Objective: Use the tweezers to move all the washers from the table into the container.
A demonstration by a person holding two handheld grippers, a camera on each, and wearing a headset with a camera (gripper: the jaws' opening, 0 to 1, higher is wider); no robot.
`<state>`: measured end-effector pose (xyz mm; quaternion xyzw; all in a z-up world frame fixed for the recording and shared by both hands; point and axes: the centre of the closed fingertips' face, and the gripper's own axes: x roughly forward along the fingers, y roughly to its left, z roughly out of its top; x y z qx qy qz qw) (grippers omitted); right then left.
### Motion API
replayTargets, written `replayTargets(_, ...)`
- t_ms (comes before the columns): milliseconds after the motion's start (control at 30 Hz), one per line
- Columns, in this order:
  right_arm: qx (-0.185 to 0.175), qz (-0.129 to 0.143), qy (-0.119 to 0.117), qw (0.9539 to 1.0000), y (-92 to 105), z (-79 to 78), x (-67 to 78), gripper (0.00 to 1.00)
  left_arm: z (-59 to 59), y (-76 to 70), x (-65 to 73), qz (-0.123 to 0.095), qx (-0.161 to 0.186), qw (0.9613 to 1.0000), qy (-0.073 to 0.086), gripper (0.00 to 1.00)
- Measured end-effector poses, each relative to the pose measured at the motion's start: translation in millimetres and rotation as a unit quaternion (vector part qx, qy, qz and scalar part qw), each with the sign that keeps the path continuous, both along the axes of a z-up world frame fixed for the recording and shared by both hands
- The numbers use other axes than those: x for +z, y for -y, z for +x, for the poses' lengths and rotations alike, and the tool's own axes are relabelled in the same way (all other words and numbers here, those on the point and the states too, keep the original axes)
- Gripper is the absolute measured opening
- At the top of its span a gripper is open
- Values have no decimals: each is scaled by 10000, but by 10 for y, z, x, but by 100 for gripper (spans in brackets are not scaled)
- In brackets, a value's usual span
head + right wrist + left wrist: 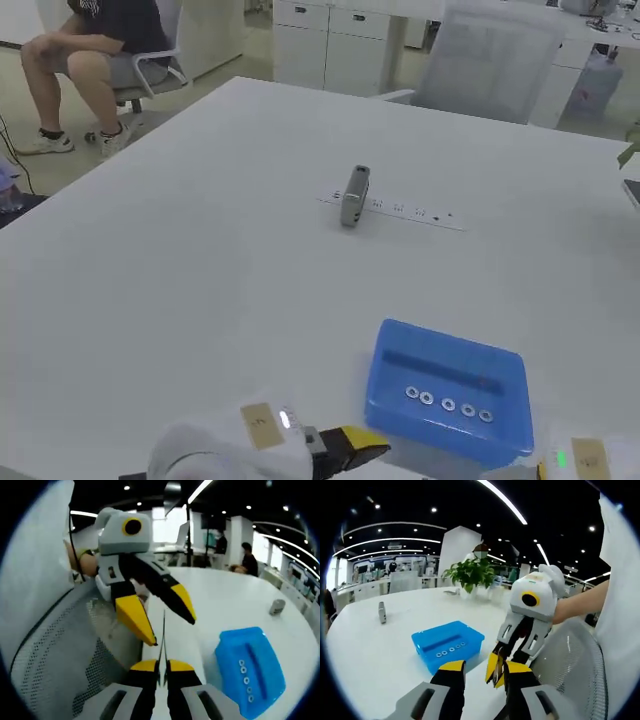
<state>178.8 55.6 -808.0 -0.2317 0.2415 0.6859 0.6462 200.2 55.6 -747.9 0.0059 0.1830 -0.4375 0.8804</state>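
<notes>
Tweezers (163,630) pinched in right gripper (162,666) (container (250,672) near).

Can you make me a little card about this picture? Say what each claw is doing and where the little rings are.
table: white
container: blue, open on top, on the table near both claws
washers: five, in a row inside the container
left claw: open, holding nothing
right claw: shut on the tweezers
tweezers: thin, sticking forward out of the right claw
grey object: small, farther off on the table, past the container
</notes>
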Motion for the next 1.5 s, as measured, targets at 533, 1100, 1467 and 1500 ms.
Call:
replayTargets(533,494,-564,395,9964,110,-17,-115,3,-176,128,-135,660,-644,9956,161,3)
replayTargets(1100,892,-1262,835,9845,296,-43,-265,4,-310,182,-384,1633,-1306,9777,194,0)
replayTargets(1467,597,-1155,942,9870,393,74,-230,3,-194,214,-386,1978,-1835,9625,266,0)
replayTargets(1500,564,-1104,942,9878,394,86,-219,3,-176,214,-367,1937,-1816,9638,237,0)
